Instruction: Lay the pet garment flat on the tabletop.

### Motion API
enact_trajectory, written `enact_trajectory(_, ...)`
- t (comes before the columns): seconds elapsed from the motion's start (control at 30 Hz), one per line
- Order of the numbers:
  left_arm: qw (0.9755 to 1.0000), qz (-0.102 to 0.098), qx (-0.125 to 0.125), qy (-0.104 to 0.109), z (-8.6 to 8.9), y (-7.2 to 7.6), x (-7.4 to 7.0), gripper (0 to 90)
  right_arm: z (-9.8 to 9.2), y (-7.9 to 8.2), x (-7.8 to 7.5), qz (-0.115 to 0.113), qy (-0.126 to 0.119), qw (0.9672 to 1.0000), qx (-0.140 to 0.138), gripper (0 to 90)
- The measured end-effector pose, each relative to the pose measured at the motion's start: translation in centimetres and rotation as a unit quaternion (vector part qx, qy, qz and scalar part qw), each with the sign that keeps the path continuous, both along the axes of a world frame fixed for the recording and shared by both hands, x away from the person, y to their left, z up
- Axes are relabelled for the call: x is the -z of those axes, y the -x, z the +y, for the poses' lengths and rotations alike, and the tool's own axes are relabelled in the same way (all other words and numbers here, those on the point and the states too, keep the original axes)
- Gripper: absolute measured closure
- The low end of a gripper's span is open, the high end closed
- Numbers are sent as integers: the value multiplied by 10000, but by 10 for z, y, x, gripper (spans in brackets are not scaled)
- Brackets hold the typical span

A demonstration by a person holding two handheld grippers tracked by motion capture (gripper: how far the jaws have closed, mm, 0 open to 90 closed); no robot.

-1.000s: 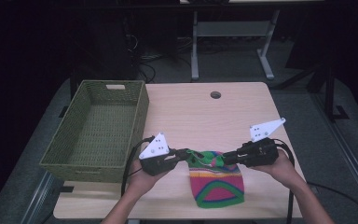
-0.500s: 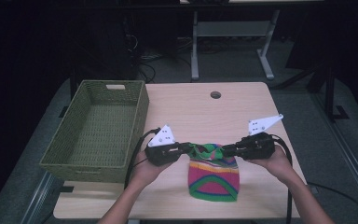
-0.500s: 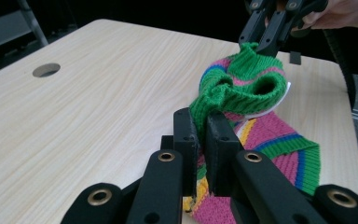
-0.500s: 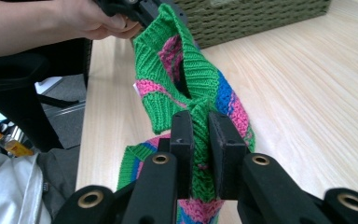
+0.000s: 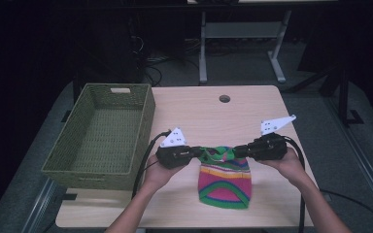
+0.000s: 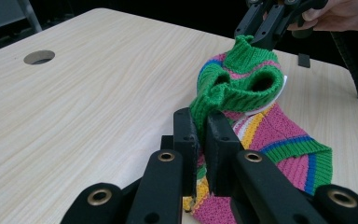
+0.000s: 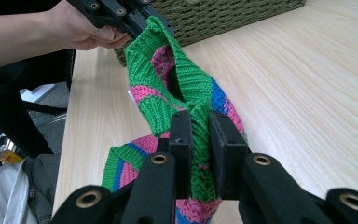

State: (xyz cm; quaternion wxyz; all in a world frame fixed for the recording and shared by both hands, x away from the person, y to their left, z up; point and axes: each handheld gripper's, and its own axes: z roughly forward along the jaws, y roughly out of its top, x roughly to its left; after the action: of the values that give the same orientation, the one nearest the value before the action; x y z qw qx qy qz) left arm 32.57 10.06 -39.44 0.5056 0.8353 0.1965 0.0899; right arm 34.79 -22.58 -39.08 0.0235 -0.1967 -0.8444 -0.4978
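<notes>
Gripping knitted hat (image 5: 224, 178) cuff, left tongs (image 5: 197, 154) and right tongs (image 5: 237, 151) clamped; both lower, nearer person than before.

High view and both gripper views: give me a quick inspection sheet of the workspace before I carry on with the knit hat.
Surface: light wooden table, a round hole near its far edge.
Job's things: striped knit hat, green rim lifted, lower part lying on the table; woven basket at the table's left, nothing seen inside.
Clutter: nothing seen on the table.
Grippers: left gripper shut on the hat's green rim; right gripper shut on the rim's other side.
Cables: a black cable trails from the left gripper, another from the right.
Surroundings: dark room, a metal stand beyond the table.
</notes>
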Motion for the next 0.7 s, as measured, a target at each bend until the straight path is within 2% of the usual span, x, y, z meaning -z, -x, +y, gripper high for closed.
enact_trajectory(0.27,10000,6,-7,-9,-2,-4,2,841,-3,-3,2,50,2,10000,-13,794)
enact_trajectory(0.37,9998,12,-204,6,-5,-10,4,841,-3,-8,1,40,5,10000,26,794)
enact_trajectory(0.4,9991,50,-414,-41,-7,-14,3,835,-3,-10,2,9,-16,10000,81,789)
enact_trajectory(0.43,9977,49,-673,-44,-10,-19,2,816,-4,-15,2,-20,-52,9996,259,780)
enact_trajectory(0.5,9938,134,-1100,130,-15,-33,-2,701,-4,-30,5,-20,-89,9971,754,731)
enact_trajectory(0.53,9932,163,-1133,213,-15,-38,-4,650,-5,-39,6,-42,-90,9938,1108,669)
enact_trajectory(0.57,9931,165,-1127,274,-15,-41,-4,649,-7,-46,7,-3,-129,9907,1356,656)
enact_trajectory(0.63,9924,264,-1122,432,-14,-46,-3,618,-10,-56,10,77,-202,9875,1563,588)
enact_trajectory(0.67,9923,329,-1080,501,-13,-48,-1,603,-11,-59,11,64,-174,9855,1689,575)
enact_trajectory(0.7,9925,384,-1021,556,-11,-49,2,597,-13,-61,13,134,-152,9849,1719,573)
